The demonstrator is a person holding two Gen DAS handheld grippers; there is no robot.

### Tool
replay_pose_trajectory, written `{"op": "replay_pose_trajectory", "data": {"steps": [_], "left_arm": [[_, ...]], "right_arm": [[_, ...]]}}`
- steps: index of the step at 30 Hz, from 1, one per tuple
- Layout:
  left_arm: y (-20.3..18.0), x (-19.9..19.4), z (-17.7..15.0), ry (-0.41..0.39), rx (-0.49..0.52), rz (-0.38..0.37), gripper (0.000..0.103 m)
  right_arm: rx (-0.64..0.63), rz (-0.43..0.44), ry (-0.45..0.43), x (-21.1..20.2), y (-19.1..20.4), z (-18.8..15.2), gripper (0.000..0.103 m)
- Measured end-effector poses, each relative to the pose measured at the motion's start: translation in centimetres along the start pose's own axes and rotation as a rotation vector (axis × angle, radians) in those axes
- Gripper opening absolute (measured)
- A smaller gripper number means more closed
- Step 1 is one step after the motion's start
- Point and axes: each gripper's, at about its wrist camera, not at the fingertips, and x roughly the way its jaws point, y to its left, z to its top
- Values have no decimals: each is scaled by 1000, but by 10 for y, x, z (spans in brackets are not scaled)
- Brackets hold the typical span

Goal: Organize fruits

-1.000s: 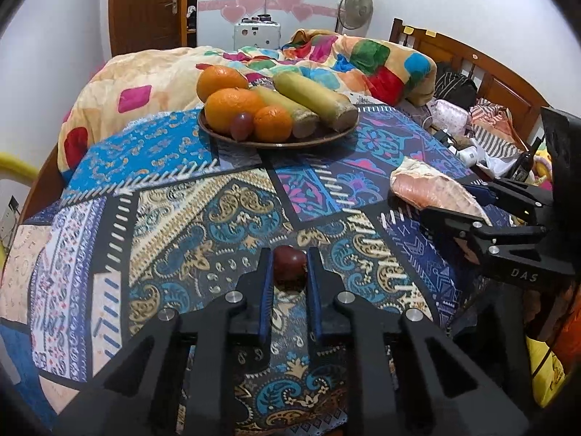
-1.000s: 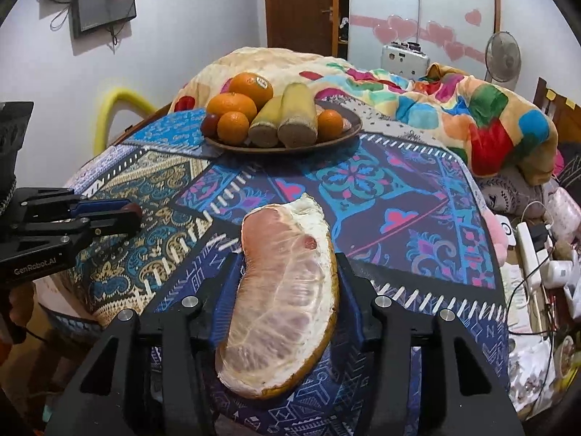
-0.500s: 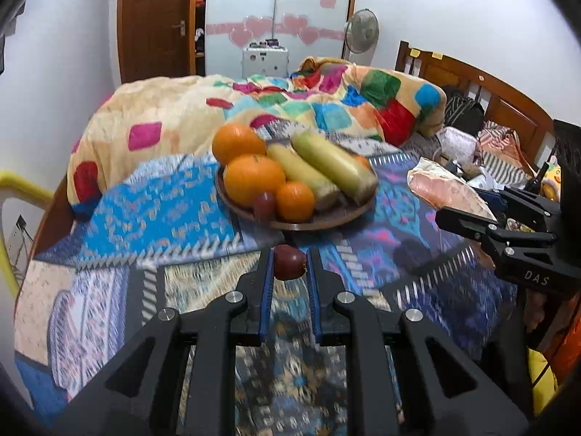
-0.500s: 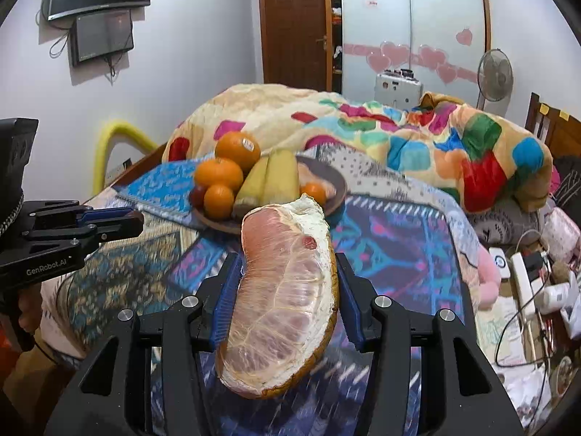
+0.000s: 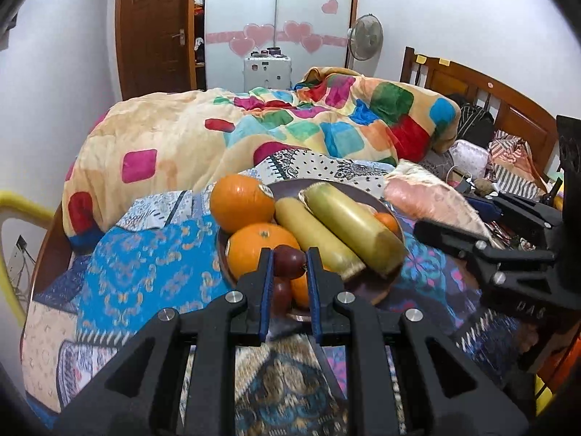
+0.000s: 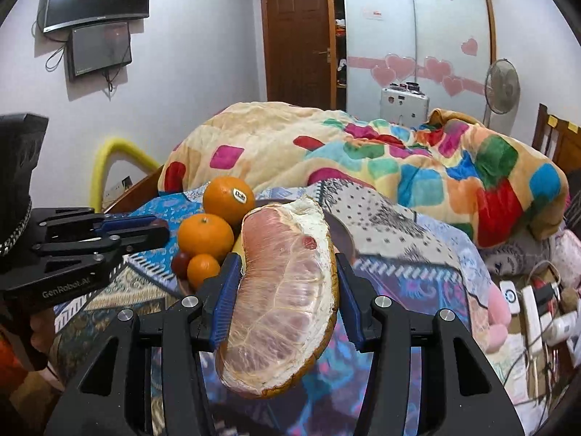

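Note:
My left gripper [image 5: 288,259] is shut on a small dark red fruit [image 5: 288,261] and holds it over the near rim of a brown plate [image 5: 366,283]. The plate holds oranges [image 5: 241,209], two yellow-green cane pieces [image 5: 348,223], a small orange and another dark red fruit [image 5: 281,292]. My right gripper [image 6: 287,265] is shut on a big peeled pomelo wedge [image 6: 287,290], just right of the plate. The wedge hides most of the plate in the right wrist view. The left gripper shows there at the left [image 6: 156,232]; the right gripper shows in the left wrist view [image 5: 443,234].
The plate stands on a patterned blue cloth [image 5: 145,269] over a bed. A colourful quilt [image 5: 290,130] is heaped behind it. Cables and chargers [image 6: 537,301] lie at the right. A yellow padded rail [image 5: 21,210] runs along the left edge.
Both grippers have moved forward toward the plate with their fruit. The dark red fruit now hangs over the plate's near rim and the pomelo wedge is close beside the plate.

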Motion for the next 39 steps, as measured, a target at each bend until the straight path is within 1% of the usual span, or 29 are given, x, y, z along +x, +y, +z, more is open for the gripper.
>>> {"op": "replay_pose_trajectory", "data": {"steps": [3, 11, 19, 25, 29, 32, 33, 34, 37, 39], "left_arm": [[4, 11, 11, 5, 9, 10, 17], [9, 34, 30, 22, 22, 11, 17], [18, 54, 35, 58, -16, -31, 17], [16, 61, 34, 78, -17, -28, 17], [19, 62, 35, 88, -30, -38, 19], [19, 57, 36, 80, -33, -36, 25], [19, 55, 36, 76, -33, -32, 31], [18, 51, 37, 69, -34, -29, 34], [17, 37, 40, 51, -39, -36, 34], [14, 20, 42, 22, -39, -32, 34]], "right_arm": [[-1, 23, 18, 17, 3, 8, 47], [-15, 33, 61, 47, 9, 19, 47], [-57, 23, 108, 62, 17, 22, 48], [-68, 12, 94, 59, 17, 22, 48], [-61, 30, 96, 56, 17, 22, 48], [-66, 19, 83, 49, 17, 20, 48], [-63, 18, 77, 46, 16, 20, 48], [-59, 17, 71, 42, 16, 20, 48], [-55, 8, 46, 27, 14, 22, 48], [-51, -3, 18, 13, 13, 25, 48]]}}
